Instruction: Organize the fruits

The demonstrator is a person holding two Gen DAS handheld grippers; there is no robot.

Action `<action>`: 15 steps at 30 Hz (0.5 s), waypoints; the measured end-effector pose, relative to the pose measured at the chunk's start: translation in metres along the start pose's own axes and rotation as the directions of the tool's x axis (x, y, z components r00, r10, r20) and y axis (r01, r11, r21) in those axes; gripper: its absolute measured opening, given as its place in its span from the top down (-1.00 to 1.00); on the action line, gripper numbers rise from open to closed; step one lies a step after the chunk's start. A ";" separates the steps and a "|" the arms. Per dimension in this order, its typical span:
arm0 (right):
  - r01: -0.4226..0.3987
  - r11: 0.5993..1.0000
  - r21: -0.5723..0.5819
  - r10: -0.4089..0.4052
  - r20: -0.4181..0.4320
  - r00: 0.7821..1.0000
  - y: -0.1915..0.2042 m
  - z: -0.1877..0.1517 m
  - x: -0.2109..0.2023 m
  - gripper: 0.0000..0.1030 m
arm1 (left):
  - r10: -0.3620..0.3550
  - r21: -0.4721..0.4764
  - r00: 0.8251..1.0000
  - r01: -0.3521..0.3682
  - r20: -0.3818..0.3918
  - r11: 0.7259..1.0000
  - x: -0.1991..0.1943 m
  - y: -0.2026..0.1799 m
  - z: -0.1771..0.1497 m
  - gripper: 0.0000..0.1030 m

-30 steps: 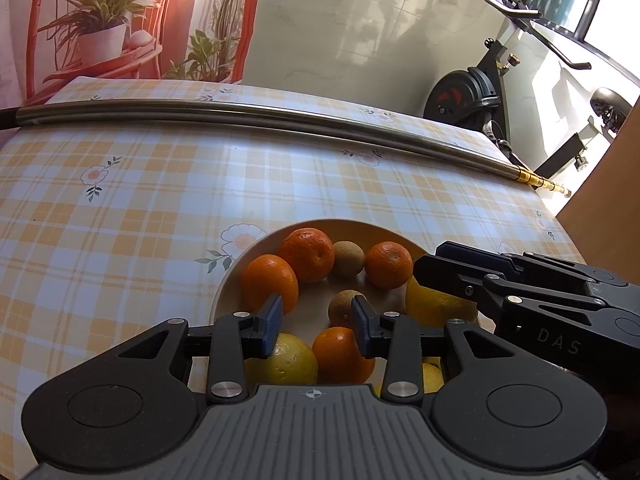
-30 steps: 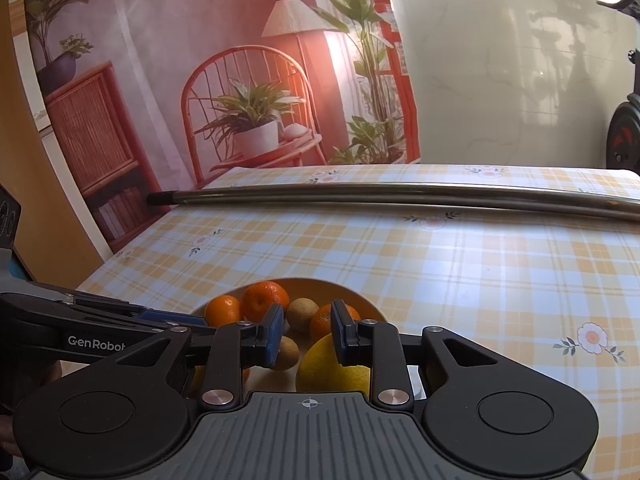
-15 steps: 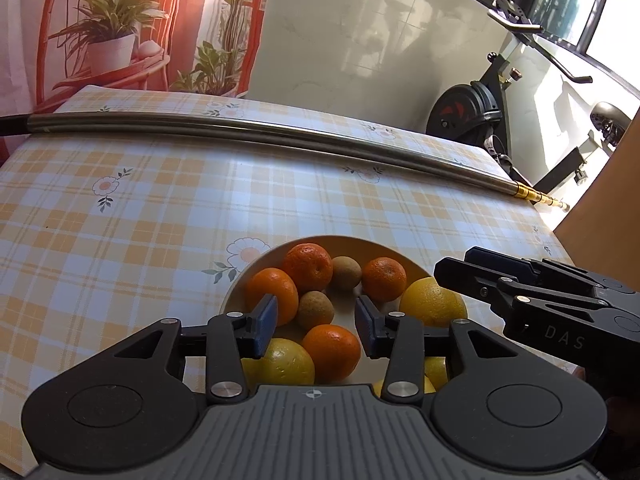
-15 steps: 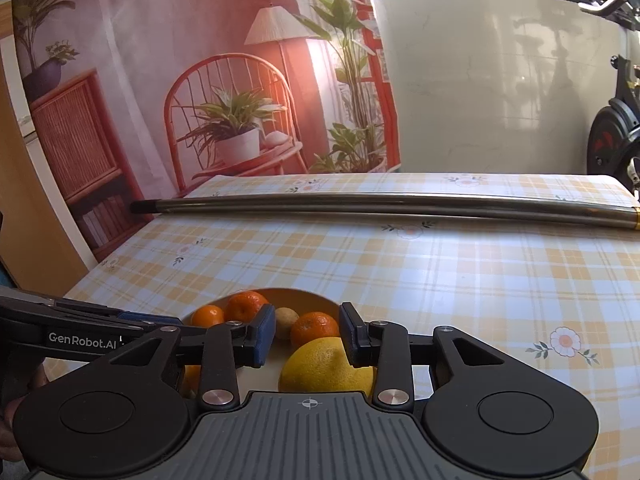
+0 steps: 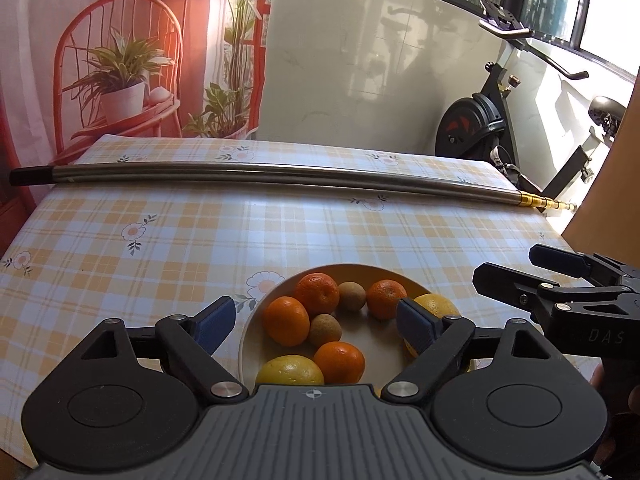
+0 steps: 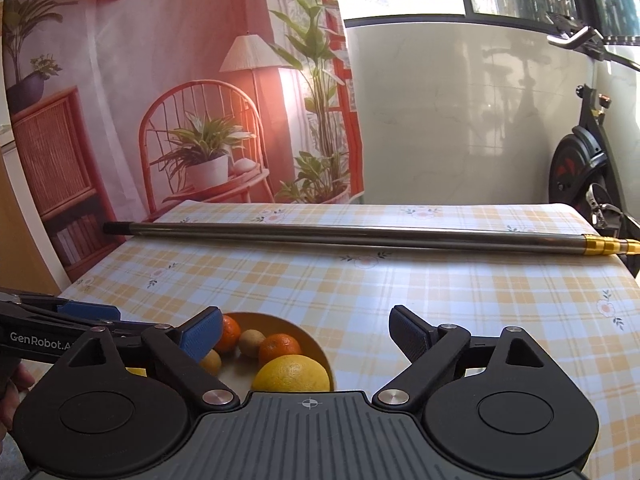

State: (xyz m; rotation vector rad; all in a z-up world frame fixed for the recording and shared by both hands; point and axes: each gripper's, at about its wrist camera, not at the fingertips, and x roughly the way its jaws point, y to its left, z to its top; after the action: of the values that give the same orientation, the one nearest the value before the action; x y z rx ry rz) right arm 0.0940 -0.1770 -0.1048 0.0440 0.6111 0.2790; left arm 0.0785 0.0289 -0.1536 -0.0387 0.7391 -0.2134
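Note:
A cream bowl (image 5: 352, 267) on the checked tablecloth holds several oranges (image 5: 286, 320), two brown kiwis (image 5: 325, 330) and yellow lemons (image 5: 290, 370). My left gripper (image 5: 316, 324) hangs above the bowl's near side. Its jaws are opening wide and its blue pads (image 5: 216, 322) touch no fruit. In the right wrist view the bowl (image 6: 316, 344) lies low at the left, with a lemon (image 6: 292, 372) nearest. My right gripper (image 6: 306, 332) is also opening, with nothing held. Each gripper shows in the other's view: the right gripper (image 5: 508, 268) and the left gripper (image 6: 88, 312).
A long metal pole (image 5: 280, 172) lies across the far side of the table, with a gold tip (image 6: 604, 245) at the right. An exercise bike (image 5: 480, 120) stands past the table's right corner. A printed backdrop hangs behind, and bare tablecloth (image 6: 480, 300) stretches right of the bowl.
Both grippers went from nearly shut to wide open. Both rose and drew back from the bowl, so the fruits look smaller and lower in each view.

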 end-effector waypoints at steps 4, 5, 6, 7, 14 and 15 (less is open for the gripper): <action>0.025 1.000 0.011 -0.025 0.002 1.000 -0.001 0.002 -0.006 -0.99 | 0.019 -0.010 1.000 -0.019 0.012 1.000 -0.006 0.000 0.001 -0.90; 0.028 1.000 0.014 -0.028 -0.004 1.000 -0.001 0.003 -0.007 -0.99 | 0.026 -0.013 0.999 -0.025 0.023 1.000 -0.009 0.000 0.001 -0.92; 0.030 0.999 0.019 -0.030 -0.009 1.000 -0.001 0.003 -0.008 -0.99 | 0.028 -0.016 0.999 -0.028 0.031 0.999 -0.011 0.000 0.001 -0.96; 0.030 0.999 0.024 -0.030 -0.016 0.999 -0.002 0.003 -0.009 -0.99 | 0.031 -0.019 0.999 -0.030 0.039 0.999 -0.013 0.001 0.000 -1.00; 0.045 0.998 0.046 -0.044 -0.033 0.998 -0.002 0.003 -0.016 -0.99 | 0.071 -0.038 0.996 -0.070 0.052 0.997 -0.021 0.001 0.001 -1.00; 0.046 0.998 0.048 -0.044 -0.032 0.999 -0.003 0.003 -0.017 -0.99 | 0.077 -0.043 0.996 -0.075 0.051 0.996 -0.021 0.002 0.001 -1.00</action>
State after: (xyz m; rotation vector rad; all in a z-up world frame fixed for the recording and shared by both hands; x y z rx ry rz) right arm 0.0828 -0.1841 -0.0932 0.0727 0.6493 0.2217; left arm 0.0650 0.0352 -0.1390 -0.0547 0.6907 -0.1246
